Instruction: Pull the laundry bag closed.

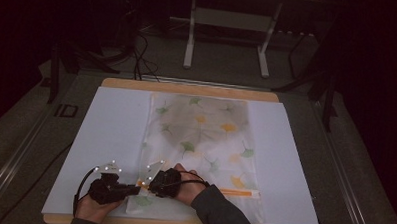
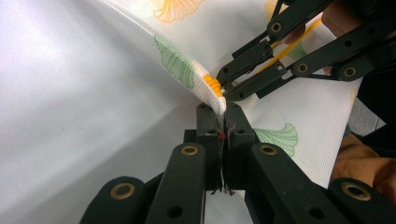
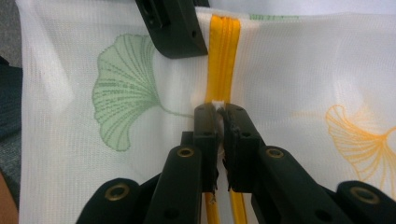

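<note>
Mesh zip bag [image 1: 200, 137]: light, floppy, snag-prone.
L gripper [image 2: 222, 109] clenched on bag's corner, R gripper [image 3: 219, 109] clenched on zipper pull [image 3: 217, 101]; grip there.

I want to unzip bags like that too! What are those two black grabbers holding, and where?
Both hold the leaf-print mesh bag. The left gripper pinches its corner at the end of the orange zipper; the right gripper is shut on the zipper itself, probably its pull.

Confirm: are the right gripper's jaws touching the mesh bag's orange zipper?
Touching. In the right gripper view the right gripper has its jaws shut on the orange zipper of the mesh bag.
</note>
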`<state>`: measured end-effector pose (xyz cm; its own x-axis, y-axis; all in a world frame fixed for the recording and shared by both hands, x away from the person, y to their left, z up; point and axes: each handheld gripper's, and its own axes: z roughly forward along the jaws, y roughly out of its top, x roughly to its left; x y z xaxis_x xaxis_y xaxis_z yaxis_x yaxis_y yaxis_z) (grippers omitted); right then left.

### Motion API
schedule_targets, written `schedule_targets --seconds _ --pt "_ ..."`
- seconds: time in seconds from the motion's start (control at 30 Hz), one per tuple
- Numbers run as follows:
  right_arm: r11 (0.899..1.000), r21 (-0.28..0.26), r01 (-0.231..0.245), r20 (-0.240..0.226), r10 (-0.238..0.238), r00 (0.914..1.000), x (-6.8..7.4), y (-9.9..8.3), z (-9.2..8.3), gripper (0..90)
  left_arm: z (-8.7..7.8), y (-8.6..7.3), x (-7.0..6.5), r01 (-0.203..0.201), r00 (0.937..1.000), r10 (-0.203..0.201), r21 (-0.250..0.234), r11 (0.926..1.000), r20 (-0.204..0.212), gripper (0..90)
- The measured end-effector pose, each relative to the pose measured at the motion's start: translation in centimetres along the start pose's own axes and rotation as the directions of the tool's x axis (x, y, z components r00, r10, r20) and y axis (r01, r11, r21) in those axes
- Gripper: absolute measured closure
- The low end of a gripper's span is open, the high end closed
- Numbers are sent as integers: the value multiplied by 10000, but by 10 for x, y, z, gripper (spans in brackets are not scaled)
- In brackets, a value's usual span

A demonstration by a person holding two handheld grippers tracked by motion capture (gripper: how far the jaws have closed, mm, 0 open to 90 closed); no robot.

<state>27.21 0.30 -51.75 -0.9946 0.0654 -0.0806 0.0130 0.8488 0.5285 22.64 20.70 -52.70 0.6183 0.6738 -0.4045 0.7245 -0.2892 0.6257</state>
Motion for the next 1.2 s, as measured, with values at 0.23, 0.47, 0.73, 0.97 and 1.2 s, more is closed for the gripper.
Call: schedule_targets --seconds 0.23,0.47,0.73,0.97,1.2 --pt "9999 132 -47 2 47 10000 -1 -5 -2 845 -1 0 0 -14 10000 14 -45 10000 -23 876" --pt "9995 308 53 54 -55 10000 -1 -8 -5 845 -2 0 0 11 10000 -11 -124 9999 -19 876" --pt "9986 527 103 89 -108 9999 -2 -9 -8 845 -4 -1 1 17 10000 -18 -192 9998 -25 876" --pt "9975 700 120 104 -128 9999 -3 -12 -11 845 -5 -1 1 56 10000 -56 -242 9997 -25 876" --pt "9960 876 162 85 -170 9998 -4 -15 -14 845 -5 -1 2 56 10000 -57 -255 9997 -16 876"
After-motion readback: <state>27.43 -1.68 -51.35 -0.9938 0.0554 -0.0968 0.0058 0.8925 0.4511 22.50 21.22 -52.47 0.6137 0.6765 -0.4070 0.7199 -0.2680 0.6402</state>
